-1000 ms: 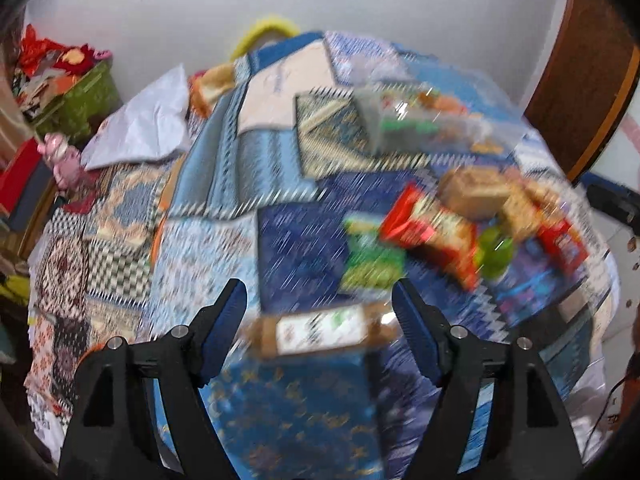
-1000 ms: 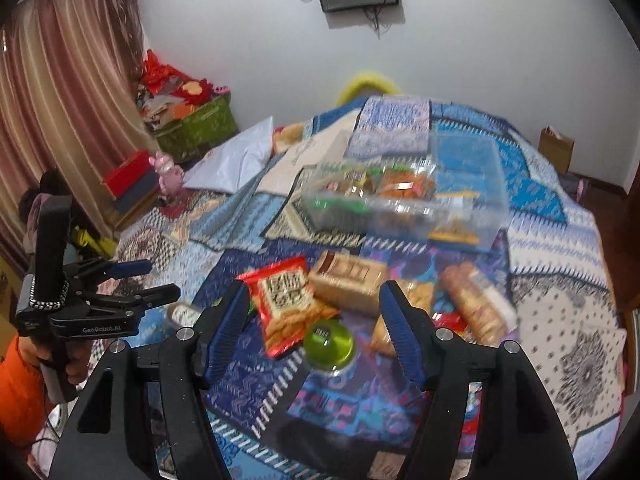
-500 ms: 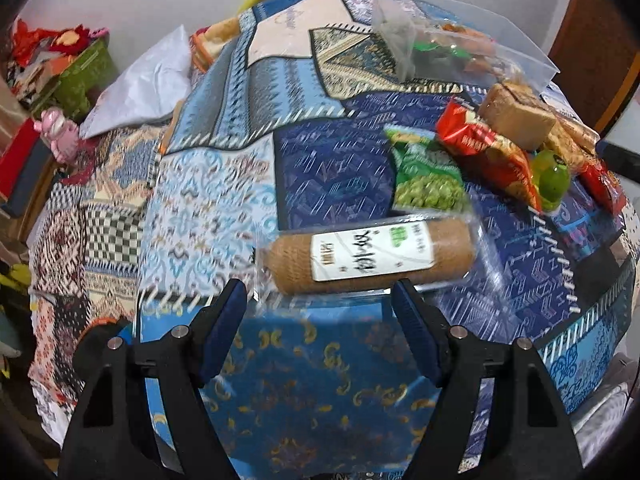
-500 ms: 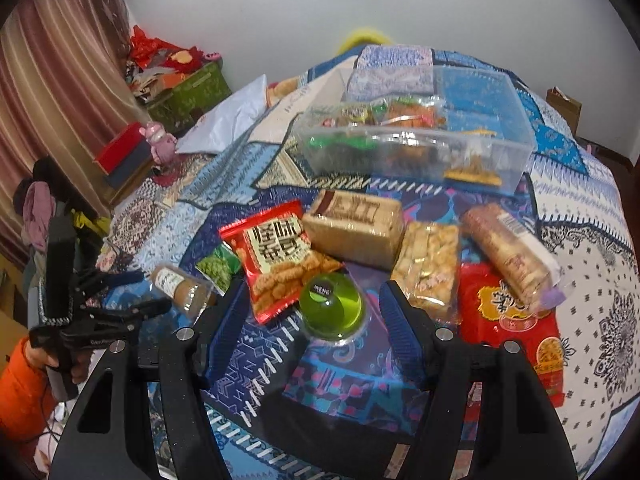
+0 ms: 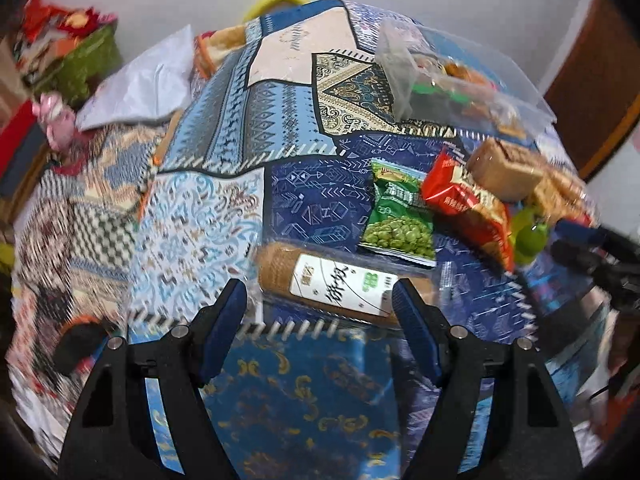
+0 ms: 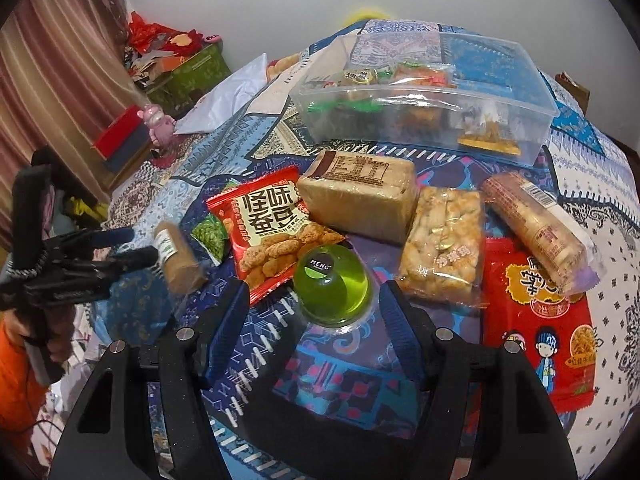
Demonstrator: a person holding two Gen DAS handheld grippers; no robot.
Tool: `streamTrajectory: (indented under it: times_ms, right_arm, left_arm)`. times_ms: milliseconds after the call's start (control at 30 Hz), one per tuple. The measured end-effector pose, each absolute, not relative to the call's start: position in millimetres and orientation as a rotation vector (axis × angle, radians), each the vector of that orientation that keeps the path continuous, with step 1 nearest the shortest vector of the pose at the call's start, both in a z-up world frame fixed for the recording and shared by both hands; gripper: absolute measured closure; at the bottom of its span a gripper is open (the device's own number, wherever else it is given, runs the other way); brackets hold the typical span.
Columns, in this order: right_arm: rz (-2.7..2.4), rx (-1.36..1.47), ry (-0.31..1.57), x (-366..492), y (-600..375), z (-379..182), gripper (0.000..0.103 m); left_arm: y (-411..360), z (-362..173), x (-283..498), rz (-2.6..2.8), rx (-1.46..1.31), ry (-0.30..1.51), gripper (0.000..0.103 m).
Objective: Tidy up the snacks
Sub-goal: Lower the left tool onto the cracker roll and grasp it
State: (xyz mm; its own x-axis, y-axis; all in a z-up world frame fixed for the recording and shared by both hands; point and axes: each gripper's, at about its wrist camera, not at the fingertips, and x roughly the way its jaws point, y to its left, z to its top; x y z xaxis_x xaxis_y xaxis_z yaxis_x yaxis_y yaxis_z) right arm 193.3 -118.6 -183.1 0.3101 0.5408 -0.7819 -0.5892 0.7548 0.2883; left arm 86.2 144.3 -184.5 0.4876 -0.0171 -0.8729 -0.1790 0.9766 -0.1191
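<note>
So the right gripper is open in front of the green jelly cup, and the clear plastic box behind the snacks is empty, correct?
Not quite. The clear plastic box is not empty: the right wrist view shows snacks already inside. The right gripper is indeed open in front of the green jelly cup.

Jelly cup (image 6: 331,285) before bread pack (image 6: 358,196); bin (image 6: 424,96) behind.

Left wrist view sits low at the bed's edge, facing across the patchwork quilt (image 5: 224,216), brown roll snack (image 5: 336,284) close at 6 o'clock. Right wrist view looks down closer, green jelly cup (image 6: 332,284) center. Both share the red snack bag (image 6: 268,224), clear plastic bin (image 6: 424,96).
</note>
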Motion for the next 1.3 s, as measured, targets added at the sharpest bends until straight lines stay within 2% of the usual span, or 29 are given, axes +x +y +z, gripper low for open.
streamTrajectory:
  times_ms: [367,667,833,1067,1100,1300]
  right_arm:
    - [0.757,-0.063,0.999,193,-121,-188,0.039]
    - [0.756,-0.092,0.983,197,-115,-191,0.039]
    - [0.745,-0.134,0.968,200,-103,-195,0.041]
    - [0.706,-0.185,0.962,205,-94,-204,0.057]
    - [0.698,-0.196,0.959,204,-93,-205,0.059]
    - [0.700,-0.208,0.945,201,-95,-205,0.060]
  left_arm:
    - [140,-204,116,0.153,-0.381,1.123,0.027]
    - [140,-224,116,0.171,-0.328,1.121,0.026]
    - [149,-225,102,0.121,-0.335,1.116,0.041]
    - [145,-226,102,0.161,-0.258,1.080,0.053]
    - [146,-227,105,0.165,-0.266,1.081,0.057]
    - [149,-225,113,0.172,-0.275,1.066,0.065]
